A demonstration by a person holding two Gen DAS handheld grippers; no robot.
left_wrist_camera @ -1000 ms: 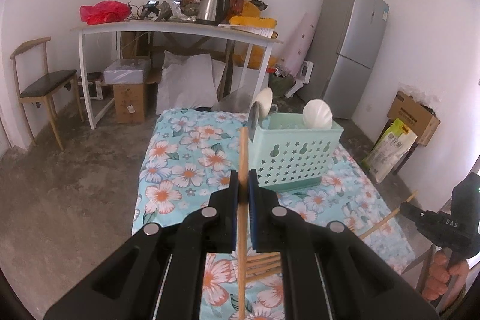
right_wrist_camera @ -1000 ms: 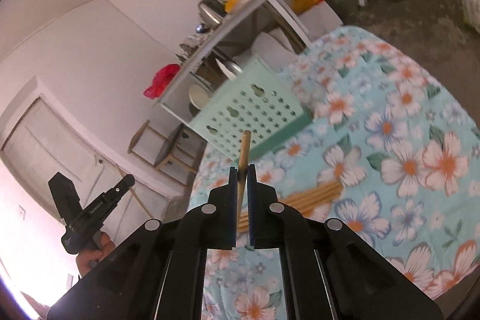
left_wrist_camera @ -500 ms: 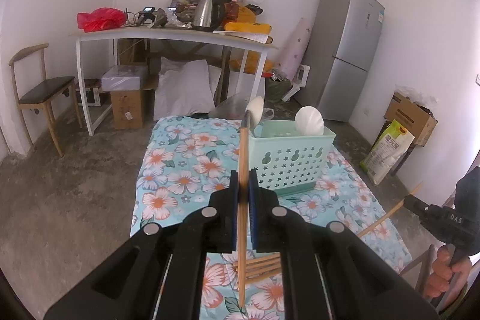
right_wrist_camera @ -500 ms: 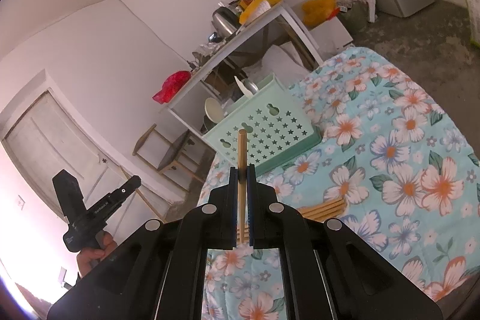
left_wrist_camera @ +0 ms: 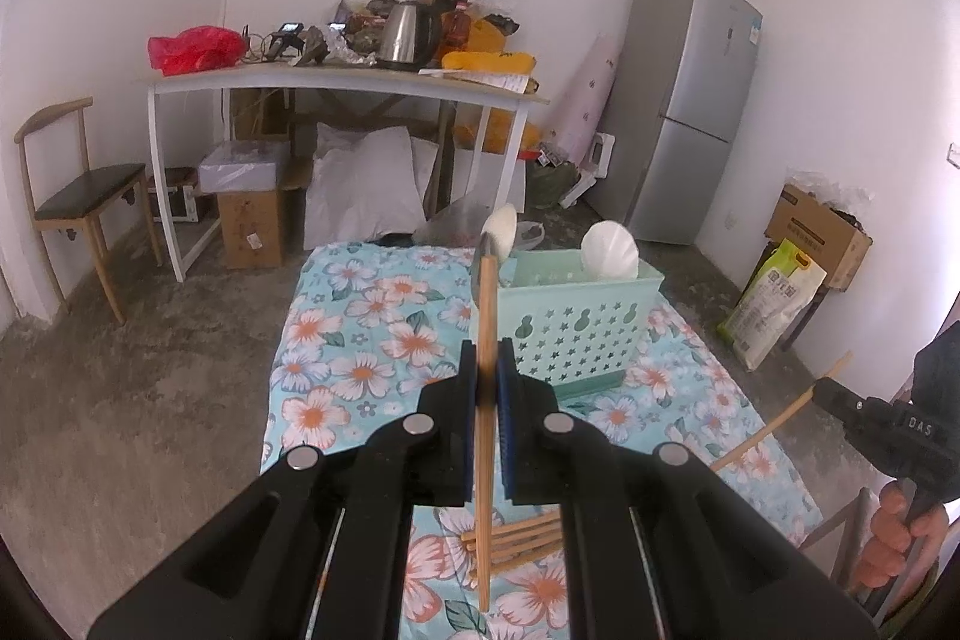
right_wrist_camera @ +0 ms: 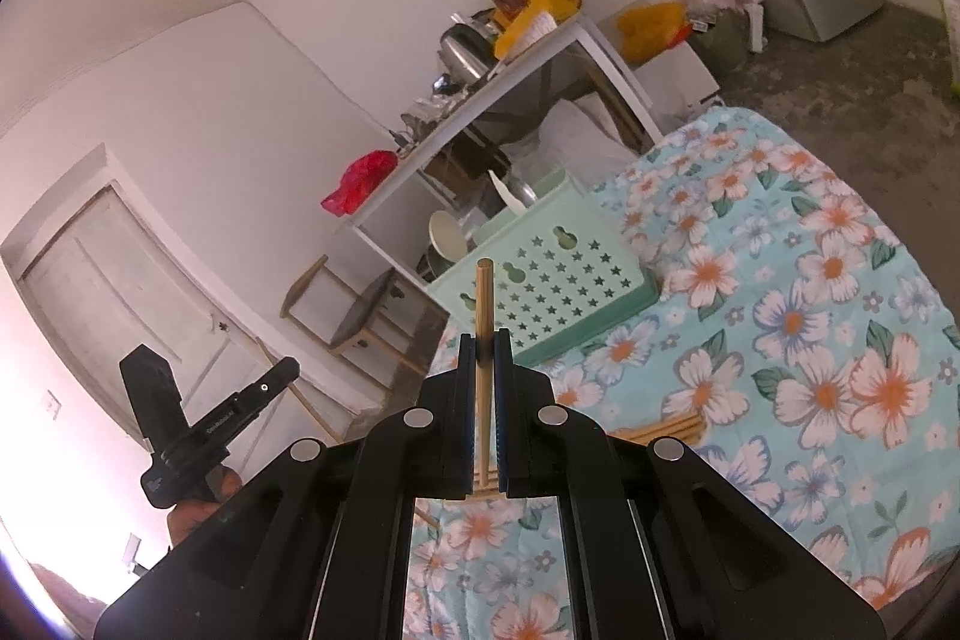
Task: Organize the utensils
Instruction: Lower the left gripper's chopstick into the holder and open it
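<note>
My left gripper [left_wrist_camera: 486, 364] is shut on a wooden chopstick [left_wrist_camera: 485, 316] that stands nearly upright between its pads. My right gripper [right_wrist_camera: 485, 349] is likewise shut on a second wooden chopstick [right_wrist_camera: 483, 304]. Both hang above the floral-clothed table [left_wrist_camera: 360, 340], short of a mint green perforated basket [left_wrist_camera: 582, 328]. The basket holds white spoons [left_wrist_camera: 609, 250]. Several more chopsticks [left_wrist_camera: 522, 535] lie in a pile on the cloth below the grippers. In the left wrist view the right gripper [left_wrist_camera: 825, 391] shows at the right edge with its chopstick [left_wrist_camera: 774, 427] slanting down.
Behind the table stands a white desk [left_wrist_camera: 336, 82] cluttered with a kettle [left_wrist_camera: 408, 34] and a red bag [left_wrist_camera: 192, 49]. A wooden chair [left_wrist_camera: 72, 196] is at left, a silver fridge [left_wrist_camera: 684, 106] and cardboard boxes [left_wrist_camera: 816, 232] at right. A person's hand [left_wrist_camera: 894, 538] grips the right tool.
Both grippers have drawn back and up a little from the basket, which now looks smaller and farther. Each still holds its chopstick.
</note>
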